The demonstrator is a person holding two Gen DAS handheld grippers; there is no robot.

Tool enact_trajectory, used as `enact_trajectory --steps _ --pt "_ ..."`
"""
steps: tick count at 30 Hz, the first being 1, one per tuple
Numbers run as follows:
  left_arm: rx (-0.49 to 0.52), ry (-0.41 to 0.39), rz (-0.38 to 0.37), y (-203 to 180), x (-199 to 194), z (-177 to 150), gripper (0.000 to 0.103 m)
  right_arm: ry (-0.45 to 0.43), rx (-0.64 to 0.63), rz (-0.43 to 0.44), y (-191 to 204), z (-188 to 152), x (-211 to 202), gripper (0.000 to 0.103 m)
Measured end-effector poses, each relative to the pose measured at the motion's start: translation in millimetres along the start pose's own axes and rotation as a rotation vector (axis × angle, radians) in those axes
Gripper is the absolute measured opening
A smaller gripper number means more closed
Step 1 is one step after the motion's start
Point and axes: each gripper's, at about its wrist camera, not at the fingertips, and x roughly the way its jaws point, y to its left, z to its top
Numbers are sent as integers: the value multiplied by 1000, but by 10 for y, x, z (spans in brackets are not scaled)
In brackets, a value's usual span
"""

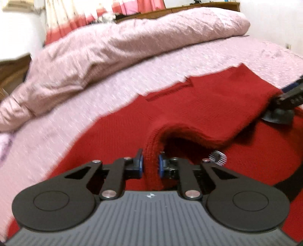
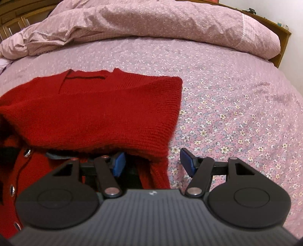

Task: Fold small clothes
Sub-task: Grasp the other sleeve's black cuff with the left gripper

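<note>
A red knit cardigan [image 1: 198, 106] with silver buttons [image 1: 217, 158] lies on the bed, part of it folded over itself. My left gripper [image 1: 150, 164] is shut on a ribbed edge of the cardigan, pinched between the blue pads. In the right wrist view the cardigan [image 2: 98, 111] fills the left half. My right gripper [image 2: 152, 163] is open, its left finger under the lifted fold and the cardigan's corner hanging between the jaws. The right gripper also shows at the right edge of the left wrist view [image 1: 286, 98].
The bed has a pink floral sheet [image 2: 227, 106]. A bunched pink duvet [image 2: 151, 22] lies along the far side. A wooden headboard [image 2: 282, 37] stands at the far right, and curtains [image 1: 79, 11] hang behind the bed.
</note>
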Motion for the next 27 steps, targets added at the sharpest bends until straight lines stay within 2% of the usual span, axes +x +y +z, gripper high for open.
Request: enact_trajectory --steps 4,7,8,9,14,16,18,21,23,27 --pt "47 -76 126 208 -30 199 17 -8 31 0 -39 -7 -3 64" --pt "133 -167 295 205 -39 245 19 -15 50 8 -53 -15 -25 64" --pt "142 -172 324 209 -25 238 19 -15 51 13 -50 -17 -32 64" --pt "133 -160 324 232 -11 241 21 -13 50 20 -47 -17 -35 64" --pt "51 -31 218 333 42 45 29 7 23 -8 -27 -26 -7 64" --pt "12 5 193 388 36 -93 34 19 37 -12 -56 -19 11 64" --pt "-24 41 186 441 35 -266 46 26 38 -20 -71 -17 18 64" --pt "-87 95 146 557 -2 -480 53 33 27 -29 -76 -19 10 64" --pt "-145 103 94 662 -104 -601 55 38 19 -33 -79 -21 1 64" --pt "-248 83 26 848 -290 -587 60 64 4 -41 -115 -19 -16 64"
